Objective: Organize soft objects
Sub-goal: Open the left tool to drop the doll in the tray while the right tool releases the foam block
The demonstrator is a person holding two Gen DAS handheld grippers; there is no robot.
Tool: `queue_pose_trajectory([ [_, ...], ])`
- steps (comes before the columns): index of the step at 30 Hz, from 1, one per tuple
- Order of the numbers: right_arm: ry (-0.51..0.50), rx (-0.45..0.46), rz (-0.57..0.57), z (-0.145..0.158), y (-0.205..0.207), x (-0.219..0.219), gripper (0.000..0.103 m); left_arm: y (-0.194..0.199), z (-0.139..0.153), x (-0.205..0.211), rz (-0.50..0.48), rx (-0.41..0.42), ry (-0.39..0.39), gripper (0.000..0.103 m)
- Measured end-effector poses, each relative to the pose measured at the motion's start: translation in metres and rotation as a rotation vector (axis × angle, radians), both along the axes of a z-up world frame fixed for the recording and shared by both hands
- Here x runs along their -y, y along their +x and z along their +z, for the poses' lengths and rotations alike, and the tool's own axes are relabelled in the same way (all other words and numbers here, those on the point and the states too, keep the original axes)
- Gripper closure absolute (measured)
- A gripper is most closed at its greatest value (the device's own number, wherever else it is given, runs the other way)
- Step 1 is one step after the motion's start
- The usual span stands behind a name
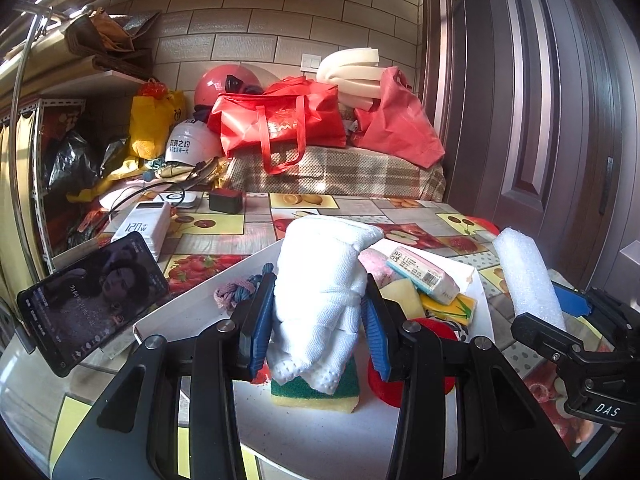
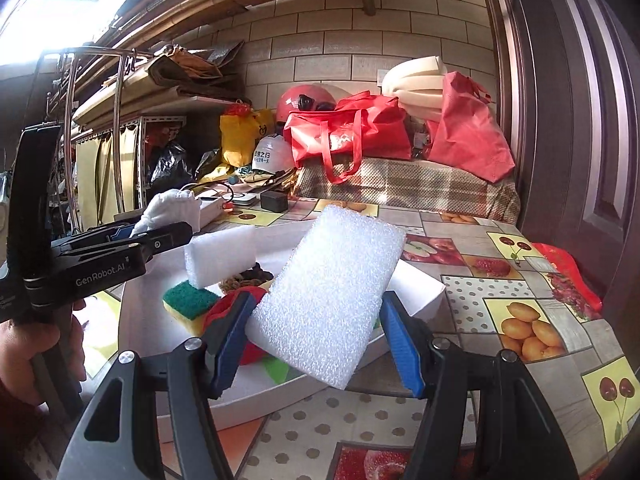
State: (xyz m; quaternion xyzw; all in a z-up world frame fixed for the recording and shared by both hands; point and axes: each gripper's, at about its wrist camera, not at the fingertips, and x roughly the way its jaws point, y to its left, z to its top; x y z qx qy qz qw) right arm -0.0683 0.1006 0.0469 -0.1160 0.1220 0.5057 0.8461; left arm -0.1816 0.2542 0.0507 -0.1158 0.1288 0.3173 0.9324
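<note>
Roughly midway: white tray [image 1: 192, 300] under both sets of fingers already holding sponge [image 1: 316, 394], tissue packs, other bits. Foam sheet [image 2: 328, 296] clamped in right gripper [image 2: 320, 344], towel [image 1: 320, 292] pinched in left gripper [image 1: 320, 332]; both hanging above tray, not yet placed.

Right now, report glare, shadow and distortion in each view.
Left wrist view: fisheye bends the door; sunlight whitens the tray and the towel in the left gripper. Right wrist view: window blown out at top left; foam sheet in the right gripper evenly lit.
</note>
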Motion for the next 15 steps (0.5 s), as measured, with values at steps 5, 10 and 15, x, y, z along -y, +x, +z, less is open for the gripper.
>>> queue_pose_trajectory([
  [5, -0.010, 0.010, 0.019, 0.000, 0.003, -0.025, 0.038, 0.005, 0.000, -0.013, 0.037, -0.013, 0.007, 0.063],
  [10, -0.041, 0.043, 0.063, 0.000, -0.001, -0.053, 0.038, 0.015, -0.002, -0.022, 0.035, -0.038, 0.005, 0.063],
  [15, -0.071, 0.057, 0.075, -0.002, 0.002, -0.073, 0.038, 0.020, -0.004, -0.031, 0.025, -0.048, -0.027, 0.063],
])
